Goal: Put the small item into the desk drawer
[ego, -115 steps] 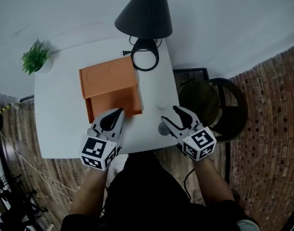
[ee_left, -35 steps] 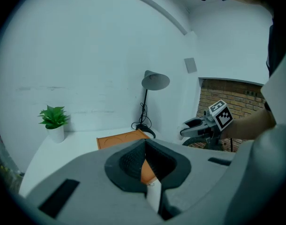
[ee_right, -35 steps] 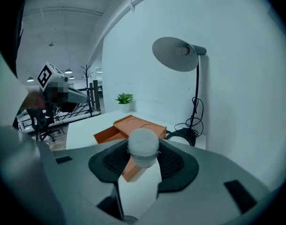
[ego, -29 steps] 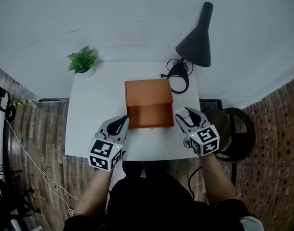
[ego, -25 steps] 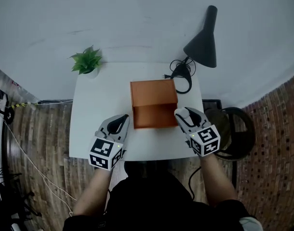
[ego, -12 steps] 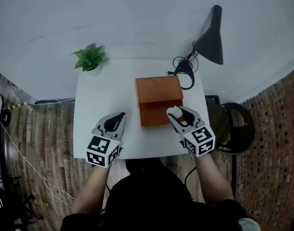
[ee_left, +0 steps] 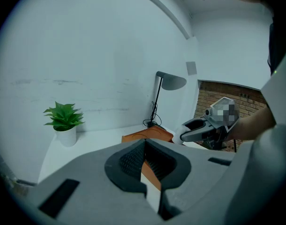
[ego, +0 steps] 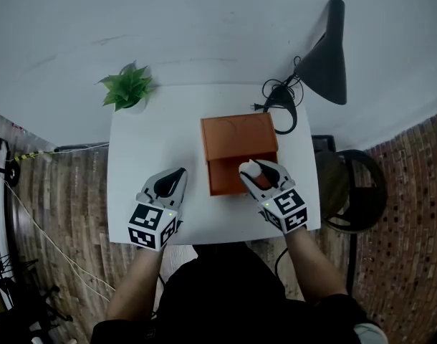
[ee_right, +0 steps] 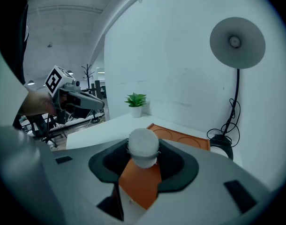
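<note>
An orange drawer box stands on the white table, its drawer pulled out toward me. My right gripper hangs over the drawer's right part, shut on a small white round item held at its tips. The orange drawer floor shows just below that item. My left gripper is shut and empty, over bare table to the left of the drawer; its jaws meet at the tips.
A potted plant stands at the table's back left corner. A black desk lamp and its coiled cable sit at the back right. A dark round stool stands on the floor right of the table.
The right gripper, open beside a small item near the table edge in the earliest frame, now grips it and has slid left from beside the drawer to above it. The left gripper drifted slightly left.
</note>
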{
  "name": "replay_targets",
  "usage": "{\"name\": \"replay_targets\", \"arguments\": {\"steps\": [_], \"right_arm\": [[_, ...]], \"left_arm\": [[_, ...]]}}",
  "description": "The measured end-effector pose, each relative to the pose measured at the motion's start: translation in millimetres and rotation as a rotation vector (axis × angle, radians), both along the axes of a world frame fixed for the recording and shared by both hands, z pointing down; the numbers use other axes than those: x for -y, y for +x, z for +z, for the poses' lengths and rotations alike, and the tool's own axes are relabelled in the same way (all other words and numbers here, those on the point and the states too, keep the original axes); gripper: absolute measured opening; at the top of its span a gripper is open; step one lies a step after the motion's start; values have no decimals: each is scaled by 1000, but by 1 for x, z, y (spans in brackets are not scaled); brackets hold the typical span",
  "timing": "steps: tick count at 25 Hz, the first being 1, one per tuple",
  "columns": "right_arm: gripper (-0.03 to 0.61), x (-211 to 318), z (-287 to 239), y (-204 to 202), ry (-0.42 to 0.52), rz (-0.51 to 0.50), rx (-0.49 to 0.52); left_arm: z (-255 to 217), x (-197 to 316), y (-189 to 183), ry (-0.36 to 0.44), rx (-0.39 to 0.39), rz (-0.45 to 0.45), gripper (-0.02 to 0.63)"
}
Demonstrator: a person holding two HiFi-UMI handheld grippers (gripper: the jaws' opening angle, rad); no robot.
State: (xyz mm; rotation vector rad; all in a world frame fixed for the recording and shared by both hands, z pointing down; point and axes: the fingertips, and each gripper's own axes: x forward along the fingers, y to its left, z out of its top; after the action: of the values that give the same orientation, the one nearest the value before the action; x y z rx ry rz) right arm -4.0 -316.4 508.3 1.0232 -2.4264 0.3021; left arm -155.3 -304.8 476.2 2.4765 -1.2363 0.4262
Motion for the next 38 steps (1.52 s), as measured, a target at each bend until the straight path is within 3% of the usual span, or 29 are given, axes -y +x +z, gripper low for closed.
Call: {"name": "replay_targets", "arguments": {"steps": [7,15,28,38], "right_arm": [[176,23,38,-10,-61,-65,-36],[178,14,78,-27,-126,-192,-99],[184,20,126,-36,-210,-235,-195],[221,12,126,-40,-247,-243,-208]], "left_arm": [[28,23,7,-50,34,1,9],[48,40,17,-96,29,3,9],[67,46,2,-145,25,-39,9],[57,41,-8,-120,5,-52,9]]}}
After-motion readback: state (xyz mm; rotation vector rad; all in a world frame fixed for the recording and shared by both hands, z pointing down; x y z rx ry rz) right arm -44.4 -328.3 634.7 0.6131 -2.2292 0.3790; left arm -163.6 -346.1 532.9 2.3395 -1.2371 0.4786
